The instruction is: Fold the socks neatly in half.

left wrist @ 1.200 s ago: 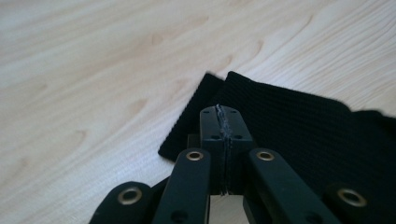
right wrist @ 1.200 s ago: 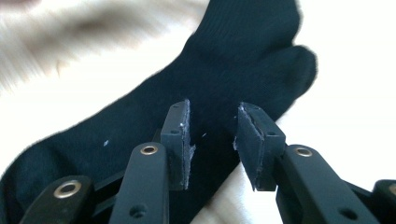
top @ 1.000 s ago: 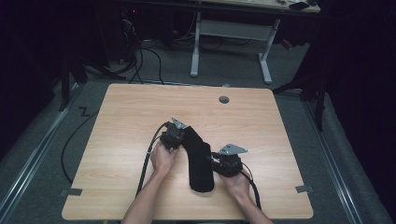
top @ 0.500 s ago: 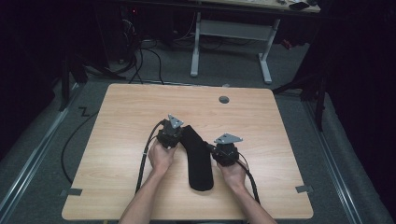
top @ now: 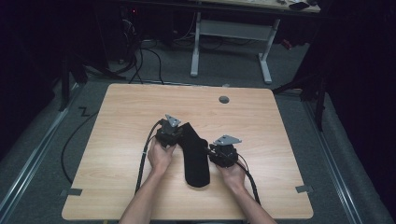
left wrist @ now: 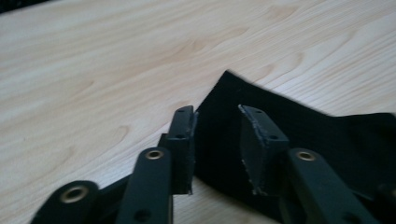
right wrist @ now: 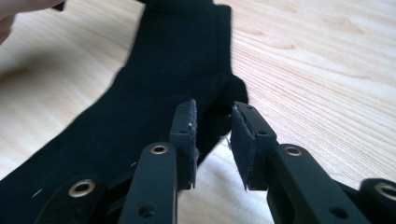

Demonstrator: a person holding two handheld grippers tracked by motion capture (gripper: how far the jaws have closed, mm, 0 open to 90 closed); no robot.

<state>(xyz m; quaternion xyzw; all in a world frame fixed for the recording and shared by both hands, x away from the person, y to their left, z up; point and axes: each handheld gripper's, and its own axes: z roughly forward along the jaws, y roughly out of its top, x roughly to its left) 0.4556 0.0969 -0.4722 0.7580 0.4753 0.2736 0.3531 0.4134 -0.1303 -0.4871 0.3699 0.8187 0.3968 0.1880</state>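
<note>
On the wooden bench (top: 116, 140) a black sock (top: 195, 156) lies flat near the middle, bent at the heel, its length running from the far cuff down toward the person's side. Both claws sit at its edges. The left claw (left wrist: 217, 140) stands at the cuff end, where its jaws have just been opening: they are spread, with a corner of the dark fabric lying between them but not pressed by either pad. The right claw (right wrist: 212, 135) is at the heel bend on the other edge, and its jaws too have just been opening; they stand apart with the heel's rim in the gap, no pad squeezing it. From above, the left claw (top: 169, 135) and the right claw (top: 224, 154) flank the sock, each held in a hand.

By my reading, the step in hand is a release after arranging or flattening the sock, or a regrip for a fold. The next move probably calls for closing each claw on a clean edge of fabric, catching it without dragging the sock across the bench.
</note>
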